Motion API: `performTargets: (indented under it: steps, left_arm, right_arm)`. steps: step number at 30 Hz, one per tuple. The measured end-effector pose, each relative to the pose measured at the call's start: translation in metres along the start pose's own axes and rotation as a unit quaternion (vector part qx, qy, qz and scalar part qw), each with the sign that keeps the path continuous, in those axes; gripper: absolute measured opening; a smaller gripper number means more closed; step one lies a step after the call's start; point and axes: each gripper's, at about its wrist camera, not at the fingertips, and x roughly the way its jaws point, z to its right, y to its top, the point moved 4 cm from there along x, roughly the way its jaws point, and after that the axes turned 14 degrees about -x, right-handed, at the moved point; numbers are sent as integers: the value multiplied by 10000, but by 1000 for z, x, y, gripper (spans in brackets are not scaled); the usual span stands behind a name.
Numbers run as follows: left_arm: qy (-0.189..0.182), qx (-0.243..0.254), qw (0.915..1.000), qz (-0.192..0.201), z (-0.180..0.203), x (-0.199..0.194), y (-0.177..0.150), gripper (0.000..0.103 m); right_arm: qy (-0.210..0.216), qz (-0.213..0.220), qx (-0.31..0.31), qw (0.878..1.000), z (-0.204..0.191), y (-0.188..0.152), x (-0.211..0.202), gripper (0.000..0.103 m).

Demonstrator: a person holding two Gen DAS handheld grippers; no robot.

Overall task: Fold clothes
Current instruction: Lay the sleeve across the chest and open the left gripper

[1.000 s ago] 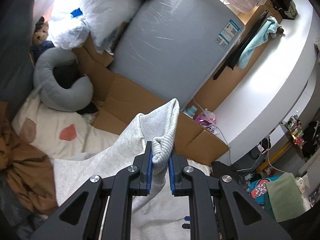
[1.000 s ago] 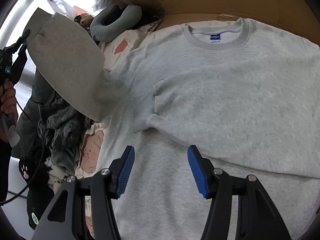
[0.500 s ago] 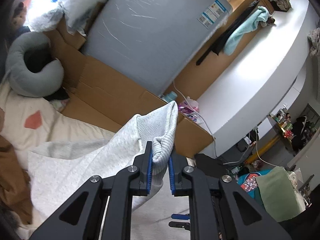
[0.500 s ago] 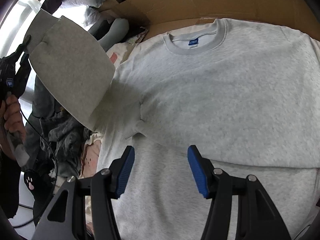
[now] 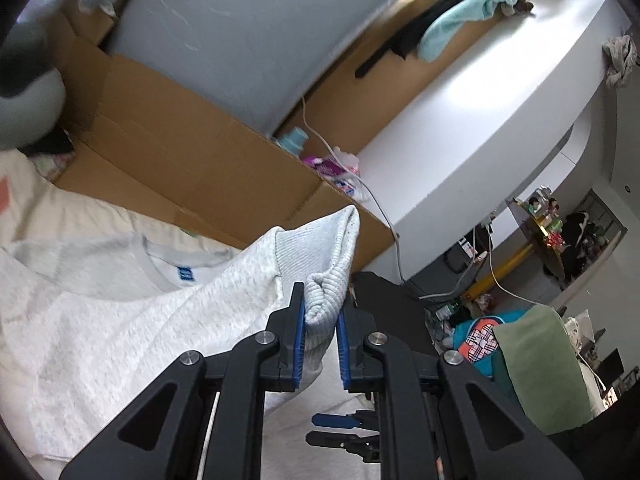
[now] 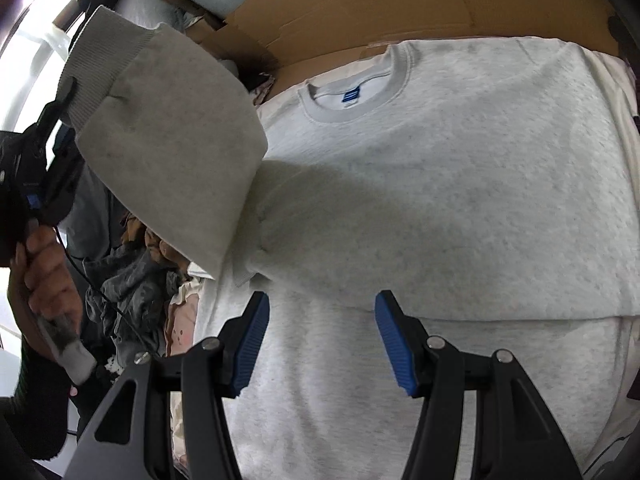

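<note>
Left wrist view: my left gripper (image 5: pixel 320 320) is nearly closed, its blue fingers (image 5: pixel 299 340) pinching the ribbed cuff (image 5: pixel 326 280) of the grey sweatshirt (image 5: pixel 100 320). The sleeve runs from the cuff down to the left, onto the body of the sweatshirt, which lies spread on the bed. Its collar with a blue label (image 5: pixel 184 273) shows left of my fingers. Behind it stand cardboard panels (image 5: pixel 172 152) and a plastic-wrapped grey mattress (image 5: pixel 224 32). Low in the frame, between my arms, the tips of my other gripper are just visible.

Right wrist view: my right gripper (image 6: pixel 320 336) stands about half open with nothing between its fingers (image 6: pixel 394 340), hovering over the lower chest of the sweatshirt (image 6: pixel 460 208). The garment lies flat, front up, collar (image 6: pixel 356 96) toward the cardboard (image 6: pixel 400 4). One sleeve is already folded across the chest. The other sleeve (image 6: pixel 168 152) is lifted at the left, its cuff held in my left gripper (image 6: pixel 60 100), with my left hand (image 6: pixel 44 272) below it. Crumpled dark clothes (image 6: pixel 132 288) lie under the raised sleeve.
</note>
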Motion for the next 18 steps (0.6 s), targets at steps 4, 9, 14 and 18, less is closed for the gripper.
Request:
performTargets:
  steps: [4, 9, 14, 18]
  left_arm:
    - [-63, 38, 9998, -185, 2, 29, -24, 12]
    - [9, -124, 9983, -576, -12, 60, -54, 12]
    - [474, -274, 9945, -895, -31, 86, -82, 13]
    - [616, -518, 9909, -1080, -45, 92, -97, 16]
  right_arm:
    - [-26, 99, 96, 9999, 10, 2, -7, 54]
    - [-64, 208, 200, 9996, 22, 5, -14, 54]
    - [-38, 130, 304, 9994, 31, 0, -10, 54]
    - [40, -102, 301, 9995, 32, -10, 4, 54]
